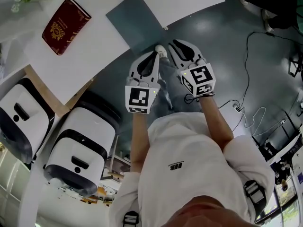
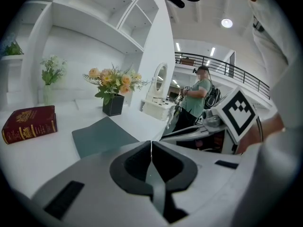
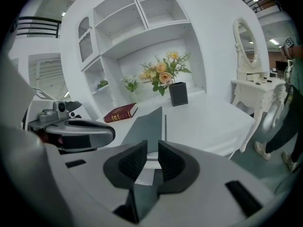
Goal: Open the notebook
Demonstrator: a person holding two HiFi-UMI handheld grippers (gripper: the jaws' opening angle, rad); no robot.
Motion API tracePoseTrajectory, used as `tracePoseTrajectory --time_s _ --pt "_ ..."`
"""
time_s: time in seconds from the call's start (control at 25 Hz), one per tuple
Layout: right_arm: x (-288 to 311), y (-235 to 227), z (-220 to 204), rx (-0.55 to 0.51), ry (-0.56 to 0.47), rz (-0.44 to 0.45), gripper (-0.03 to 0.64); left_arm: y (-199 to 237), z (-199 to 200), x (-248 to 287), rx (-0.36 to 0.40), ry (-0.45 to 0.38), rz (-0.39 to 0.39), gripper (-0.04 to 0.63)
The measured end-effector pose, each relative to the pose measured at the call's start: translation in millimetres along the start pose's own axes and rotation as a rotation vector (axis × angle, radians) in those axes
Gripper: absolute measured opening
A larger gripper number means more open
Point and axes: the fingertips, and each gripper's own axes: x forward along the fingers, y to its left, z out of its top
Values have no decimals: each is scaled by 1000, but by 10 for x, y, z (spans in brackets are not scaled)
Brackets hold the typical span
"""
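Observation:
The notebook [image 1: 65, 25] is a dark red book with gold print. It lies closed on the white table [image 1: 94, 51], far left of both grippers, and shows in the left gripper view [image 2: 29, 123] and the right gripper view [image 3: 120, 112]. A grey-blue sheet [image 1: 135, 20] lies flat near the table's edge, just ahead of the grippers. My left gripper [image 1: 159, 51] hangs off the table's edge over the floor; its jaws [image 2: 151, 145] meet with nothing between them. Beside it, my right gripper [image 1: 174, 44] stands with a narrow gap between its pads [image 3: 152, 155], holding nothing.
A black vase of flowers [image 2: 113, 103] stands at the table's back, below white wall shelves [image 3: 137, 22]. Two white rounded machines [image 1: 80, 150] sit left of the person. Cables [image 1: 255, 112] lie on the grey floor at right. A person in green [image 2: 196, 98] stands beyond the table.

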Motion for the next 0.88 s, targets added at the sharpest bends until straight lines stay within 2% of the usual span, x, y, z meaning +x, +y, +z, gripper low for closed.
tracePoseTrajectory --time_s 0.28,0.88 --pt "180 -77 -89 50 25 31 58 58 -111 120 -35 31 13 0" --pt "573 -109 -265 156 96 115 144 237 -157 224 -71 56 52 0"
